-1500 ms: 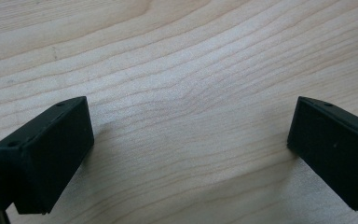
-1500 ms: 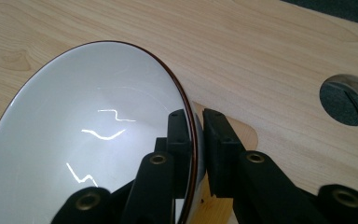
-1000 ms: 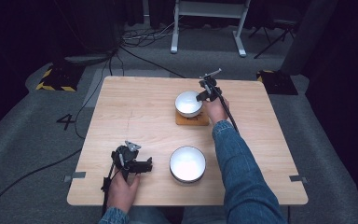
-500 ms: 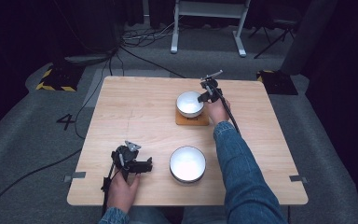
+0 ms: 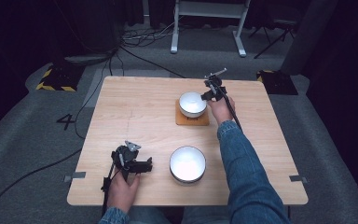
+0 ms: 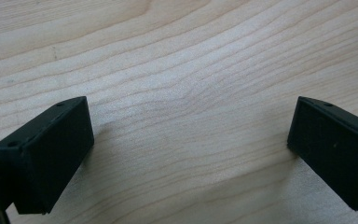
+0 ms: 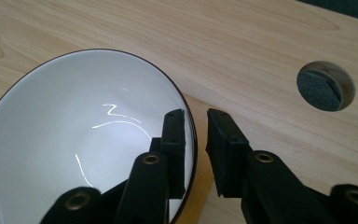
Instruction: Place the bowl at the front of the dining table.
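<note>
A: Since the left gripper (image 5: 142,164) lies at the near edge of the table (image 5: 135,112), jaws wide apart over bare wood with nothing between them, is it any use right now?

B: Not that I can judge. It rests there, with the person's hand (image 5: 121,189) behind it. Just beside it, toward the middle, a white bowl (image 5: 187,164) sits on the wood, untouched.

A: And the farther bowl?

B: The far bowl (image 5: 192,103) sits on a brown mat (image 5: 192,119). The right gripper (image 7: 196,122) straddles its dark rim: one jaw inside against the white wall, the other outside, with a narrow gap left. Whether the pads already pinch the rim, I can't tell; it looks nearly closed rather than clamped.

A: How should that grasp go?

B: My guess is the step is taking the bowl by its rim. I'd seat the rim deep between the jaws before squeezing, close firmly, then lift straight up so the glazed wall doesn't slip and the mat doesn't drag. There's a round cable hole (image 7: 325,86) beyond it in the table; keep clear of that.
</note>
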Demonstrator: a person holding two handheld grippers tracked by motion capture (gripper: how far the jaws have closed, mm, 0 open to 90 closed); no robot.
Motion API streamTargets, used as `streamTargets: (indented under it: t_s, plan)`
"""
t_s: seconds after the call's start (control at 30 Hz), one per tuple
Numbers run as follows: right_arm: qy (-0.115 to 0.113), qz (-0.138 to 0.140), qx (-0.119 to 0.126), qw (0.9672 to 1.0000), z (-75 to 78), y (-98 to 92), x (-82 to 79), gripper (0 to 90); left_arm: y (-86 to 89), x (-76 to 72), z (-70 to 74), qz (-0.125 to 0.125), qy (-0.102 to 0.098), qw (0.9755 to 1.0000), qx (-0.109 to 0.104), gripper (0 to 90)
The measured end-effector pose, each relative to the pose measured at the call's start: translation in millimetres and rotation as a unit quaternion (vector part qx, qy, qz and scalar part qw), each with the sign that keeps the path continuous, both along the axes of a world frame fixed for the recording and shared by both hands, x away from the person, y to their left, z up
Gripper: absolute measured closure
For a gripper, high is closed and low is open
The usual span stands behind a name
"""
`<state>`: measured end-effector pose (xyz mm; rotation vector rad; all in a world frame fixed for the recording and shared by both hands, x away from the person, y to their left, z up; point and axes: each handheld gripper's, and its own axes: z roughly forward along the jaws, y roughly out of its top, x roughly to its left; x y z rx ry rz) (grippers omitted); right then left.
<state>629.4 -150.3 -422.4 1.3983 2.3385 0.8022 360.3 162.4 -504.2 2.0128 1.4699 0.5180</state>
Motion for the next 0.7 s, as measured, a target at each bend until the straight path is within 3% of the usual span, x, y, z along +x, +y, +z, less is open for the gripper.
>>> streamTargets:
  t_s: [0.17, 0.47, 0.7]
  plan:
    - [-0.011, 0.01, -0.002, 0.9999, 9.4, -1.2, -5.0, 74.6, 0.0, 0.0, -0.1, 0.0, 0.0, 1.0, 0.001, 0.4]
    - [-0.026, 0.054, -0.001, 0.9982, 37.9, -0.6, -25.9, 71.5, -0.2, 0.0, -0.2, 0.001, -0.001, 1.0, 0.002, 0.4]
    - [-0.04, 0.097, 0.005, 0.9945, 60.2, 7.6, -54.9, 68.0, 0.1, 0.0, 0.0, -0.001, 0.0, 1.0, 0.004, 0.4]
